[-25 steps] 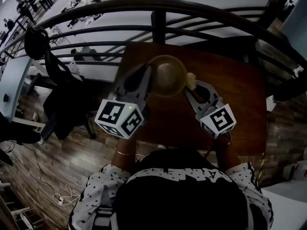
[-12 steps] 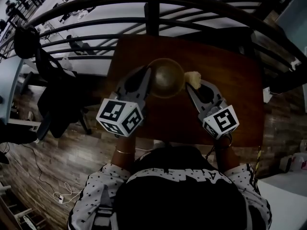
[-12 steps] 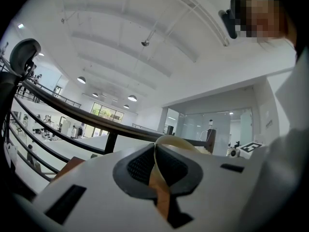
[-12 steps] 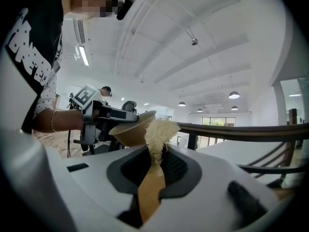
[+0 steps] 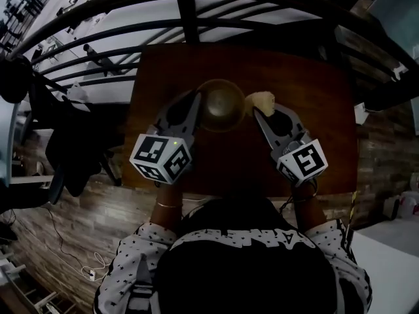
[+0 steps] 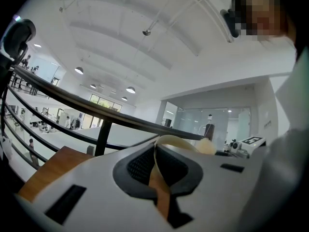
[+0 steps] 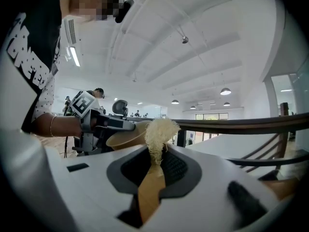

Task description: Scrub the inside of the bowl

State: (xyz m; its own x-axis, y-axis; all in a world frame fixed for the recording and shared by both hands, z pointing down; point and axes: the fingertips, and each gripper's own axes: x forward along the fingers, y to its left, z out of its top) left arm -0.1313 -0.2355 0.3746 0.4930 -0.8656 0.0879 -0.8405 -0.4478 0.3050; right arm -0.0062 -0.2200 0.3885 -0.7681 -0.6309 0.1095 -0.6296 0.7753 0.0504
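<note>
In the head view a tan bowl hangs over the brown wooden table. My left gripper is shut on the bowl's left rim. That thin pale rim runs between the pads of my left gripper in its own view. My right gripper is shut on a pale yellow fibrous scrubber, just right of the bowl's rim and outside it. In the right gripper view the scrubber sticks up from my right gripper, with the bowl and the left gripper just behind it.
A dark metal railing curves along the table's far edge, with a lower floor beyond it. A dark garment hangs over furniture to the left of the table. Wooden flooring lies on both sides.
The bowl in my left gripper has sunk toward the table and looks smaller. My right gripper with the scrubber has shifted along, staying beside the bowl's right rim.
</note>
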